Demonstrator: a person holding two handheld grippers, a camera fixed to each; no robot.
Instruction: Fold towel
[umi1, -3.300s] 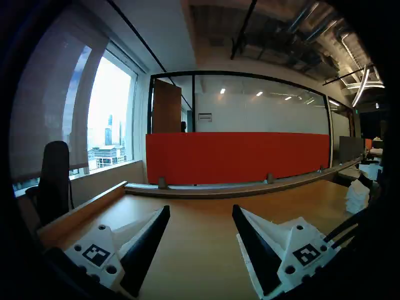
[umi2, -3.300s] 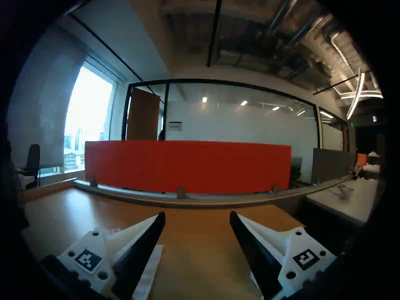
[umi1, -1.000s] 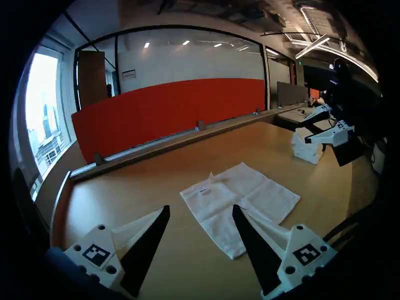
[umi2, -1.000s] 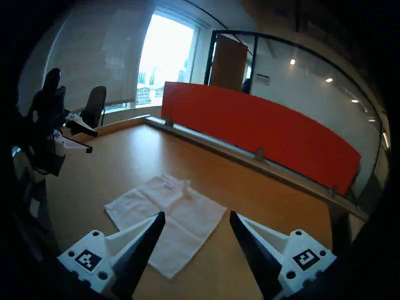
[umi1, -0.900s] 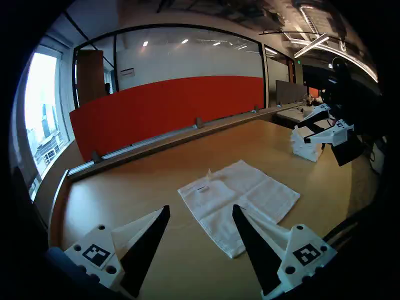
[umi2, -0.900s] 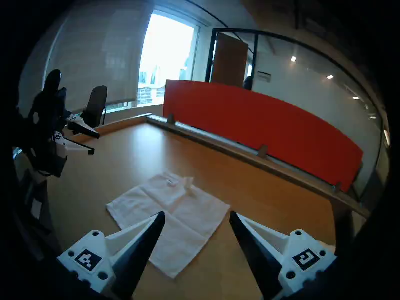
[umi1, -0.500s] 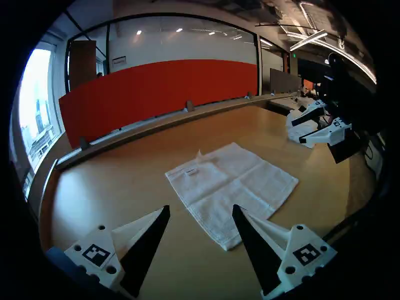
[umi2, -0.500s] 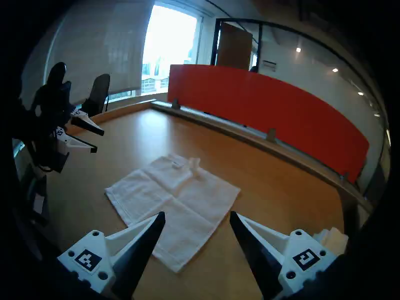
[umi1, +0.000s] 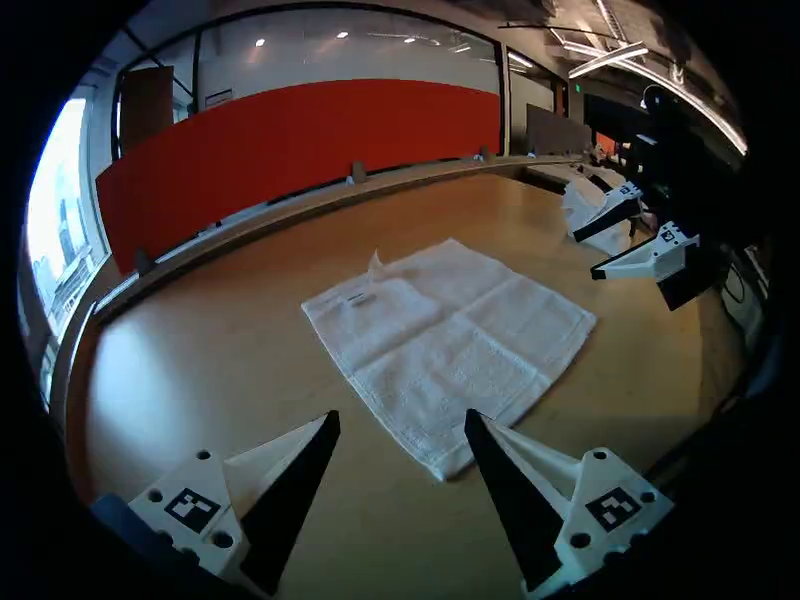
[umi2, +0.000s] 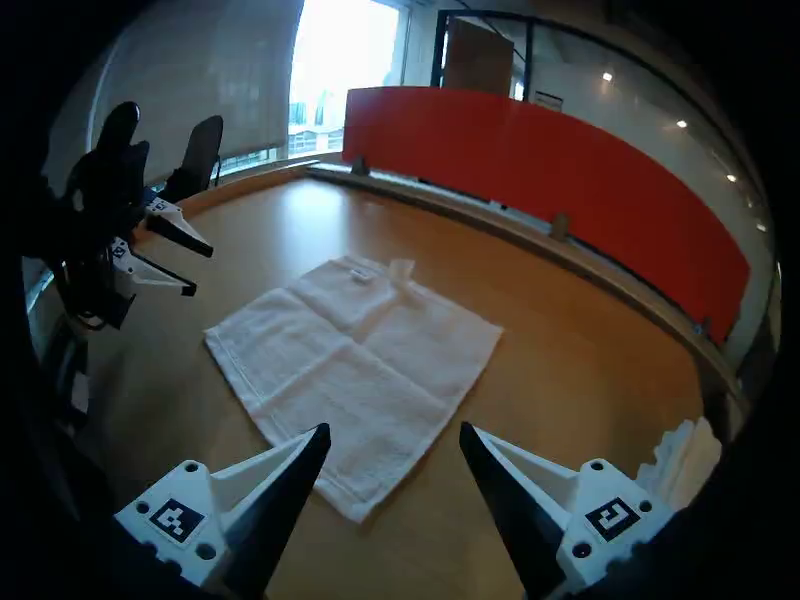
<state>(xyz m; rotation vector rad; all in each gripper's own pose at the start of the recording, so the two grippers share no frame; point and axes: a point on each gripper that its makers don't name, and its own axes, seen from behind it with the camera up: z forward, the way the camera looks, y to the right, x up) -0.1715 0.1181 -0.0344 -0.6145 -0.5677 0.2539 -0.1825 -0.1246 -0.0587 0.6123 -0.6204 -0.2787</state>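
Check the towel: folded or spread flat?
Spread flat. The white towel lies open on the wooden desk, its four edges visible, only crease lines crossing it.

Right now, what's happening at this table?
A person holds a two-finger gripper in each hand above a wooden table. A white towel lies spread flat on it, not yet folded. The left gripper and the right gripper both hover open, each facing a near corner of the towel, touching nothing. A stack of white cloths sits off to one side.
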